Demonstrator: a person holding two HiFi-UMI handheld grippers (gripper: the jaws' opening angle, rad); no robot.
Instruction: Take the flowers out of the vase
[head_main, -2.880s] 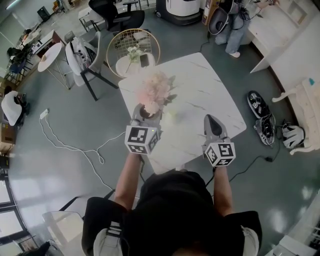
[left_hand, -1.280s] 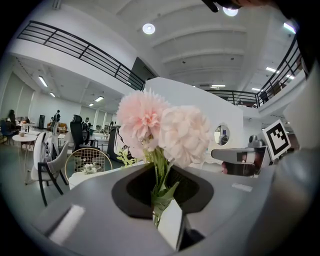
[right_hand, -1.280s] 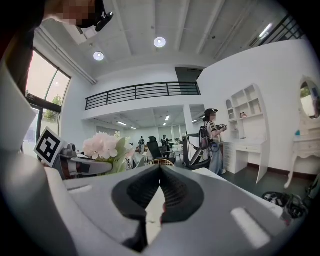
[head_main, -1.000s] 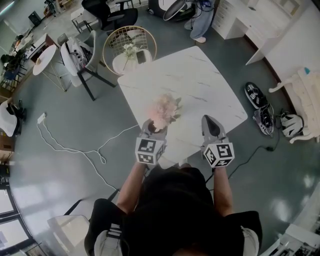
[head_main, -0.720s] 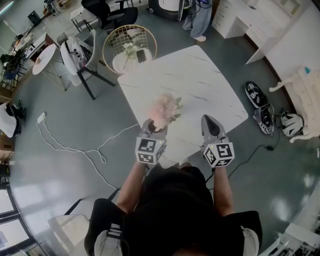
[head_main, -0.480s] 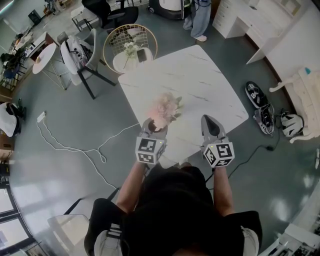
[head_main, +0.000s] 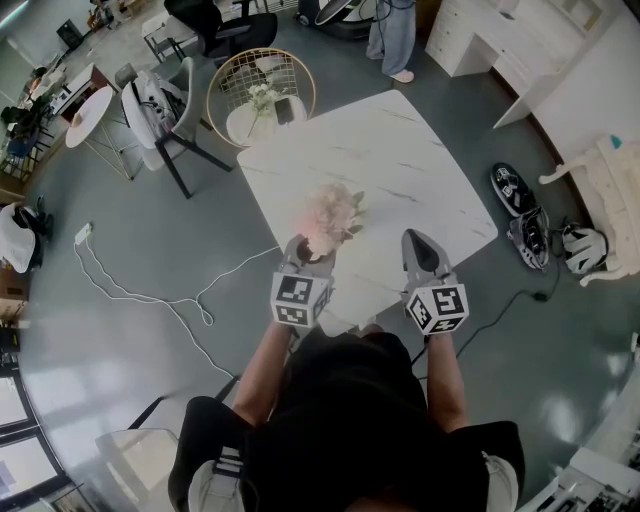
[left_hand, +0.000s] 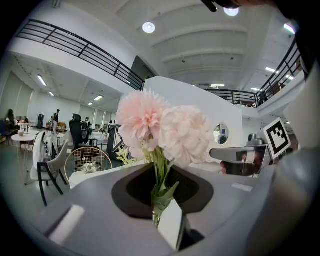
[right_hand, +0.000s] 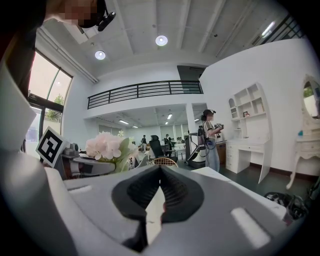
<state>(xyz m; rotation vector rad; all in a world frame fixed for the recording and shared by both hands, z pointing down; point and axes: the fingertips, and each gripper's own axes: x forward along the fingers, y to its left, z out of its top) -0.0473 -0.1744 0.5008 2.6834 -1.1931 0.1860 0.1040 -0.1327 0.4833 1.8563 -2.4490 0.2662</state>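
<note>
Flowers (left_hand: 162, 132) upright, long axis vertical

Bright, even indoor light, with strong fisheye bending in all three views.

In the head view I see the glossy floor (head_main: 150, 350) giving pale glare patches at 8 o'clock and 4 o'clock. The white table (head_main: 400, 150) is almost overexposed, and the pink flowers (head_main: 330, 212) look washed out and a little soft. Shadows are weak and short. In both gripper views the round ceiling lamps (left_hand: 148, 27) burn to pure white near 12 o'clock, the corners are black, and straight lines curve toward the edges. In the right gripper view daylight enters from a window (right_hand: 47, 85) at 9 o'clock.
</note>
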